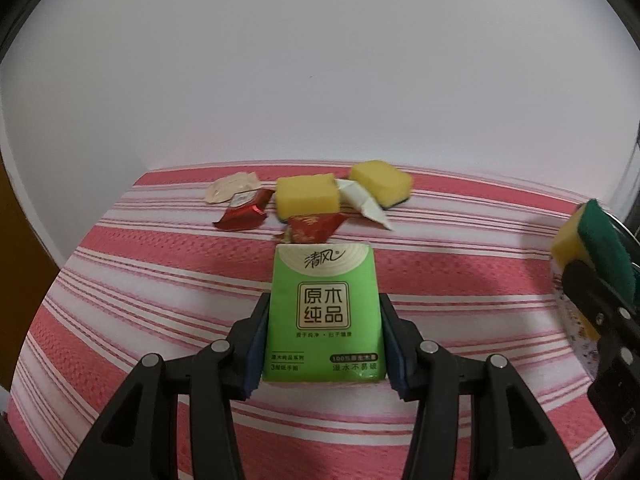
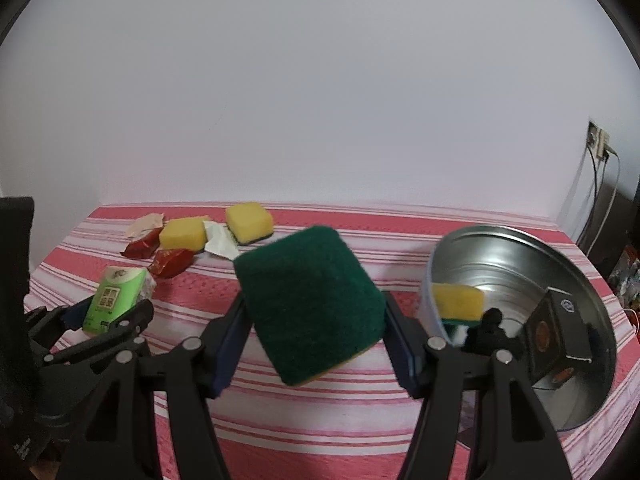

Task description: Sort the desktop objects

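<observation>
The left gripper (image 1: 323,344) clamps a green tissue pack (image 1: 323,314) above the striped tablecloth (image 1: 120,280); the right gripper (image 2: 316,344) pinches a sponge (image 2: 310,304), green side up, beside the metal bucket (image 2: 560,252) at the cloth's right edge; the bucket holds another sponge (image 2: 458,300) and a dark box (image 2: 556,328); two yellow sponges (image 1: 306,196) and red wrappers (image 1: 240,216) lie near the far edge.

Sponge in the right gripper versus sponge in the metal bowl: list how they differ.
The held sponge is clamped between the right gripper fingers above the striped cloth, green scouring side toward the camera; the bowl sponge lies loose inside the metal bowl, yellow foam showing, green layer underneath. The held one is tilted; the bowl one leans against the wall. Both are yellow-and-green scouring sponges.
</observation>
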### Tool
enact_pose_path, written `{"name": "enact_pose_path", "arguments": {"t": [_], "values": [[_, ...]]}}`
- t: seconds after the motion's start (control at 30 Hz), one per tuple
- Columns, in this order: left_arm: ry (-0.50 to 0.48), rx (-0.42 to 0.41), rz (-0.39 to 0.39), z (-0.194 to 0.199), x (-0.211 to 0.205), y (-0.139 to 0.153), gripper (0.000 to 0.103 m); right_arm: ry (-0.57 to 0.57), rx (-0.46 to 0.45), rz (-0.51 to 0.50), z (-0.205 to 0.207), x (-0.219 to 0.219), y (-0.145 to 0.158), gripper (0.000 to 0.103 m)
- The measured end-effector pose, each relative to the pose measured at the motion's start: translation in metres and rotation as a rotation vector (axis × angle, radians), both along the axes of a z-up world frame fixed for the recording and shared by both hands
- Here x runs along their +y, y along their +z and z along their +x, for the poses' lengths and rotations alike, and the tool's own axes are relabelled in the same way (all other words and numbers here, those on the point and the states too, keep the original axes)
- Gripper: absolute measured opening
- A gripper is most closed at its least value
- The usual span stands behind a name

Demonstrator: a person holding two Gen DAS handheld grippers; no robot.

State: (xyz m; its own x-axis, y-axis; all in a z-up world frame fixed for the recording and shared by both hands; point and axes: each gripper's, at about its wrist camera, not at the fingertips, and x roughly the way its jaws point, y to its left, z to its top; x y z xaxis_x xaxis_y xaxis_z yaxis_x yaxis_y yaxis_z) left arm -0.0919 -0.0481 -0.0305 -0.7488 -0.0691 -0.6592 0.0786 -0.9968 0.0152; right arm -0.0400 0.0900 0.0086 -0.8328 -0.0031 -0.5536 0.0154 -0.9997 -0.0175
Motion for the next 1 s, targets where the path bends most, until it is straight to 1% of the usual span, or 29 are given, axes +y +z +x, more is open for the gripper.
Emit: {"name": "enact_pose_path", "arguments": {"t": [0.17, 0.43, 0.7, 0.83, 1.0], "values": [[-0.027, 0.016, 0.002, 0.008, 0.015, 0.007, 0.052, -0.025, 0.014, -0.006, 0.008, 0.014, 0.005, 0.063], [-0.112, 0.034, -0.029, 0.016, 0.054, 0.014, 0.052, -0.086, 0.031, 0.008, 0.019, 0.045, 0.011, 0.063], [-0.216, 0.046, -0.022, 0.017, 0.1, 0.024, 0.052, -0.194, 0.026, 0.015, 0.023, 0.094, 0.012, 0.063], [-0.275, 0.045, 0.001, 0.015, 0.128, 0.028, 0.052, -0.251, 0.029, 0.04, 0.024, 0.118, 0.018, 0.063], [-0.343, 0.051, 0.009, 0.012, 0.162, 0.034, 0.052, -0.327, 0.006, 0.067, 0.019, 0.149, 0.021, 0.064]]}}
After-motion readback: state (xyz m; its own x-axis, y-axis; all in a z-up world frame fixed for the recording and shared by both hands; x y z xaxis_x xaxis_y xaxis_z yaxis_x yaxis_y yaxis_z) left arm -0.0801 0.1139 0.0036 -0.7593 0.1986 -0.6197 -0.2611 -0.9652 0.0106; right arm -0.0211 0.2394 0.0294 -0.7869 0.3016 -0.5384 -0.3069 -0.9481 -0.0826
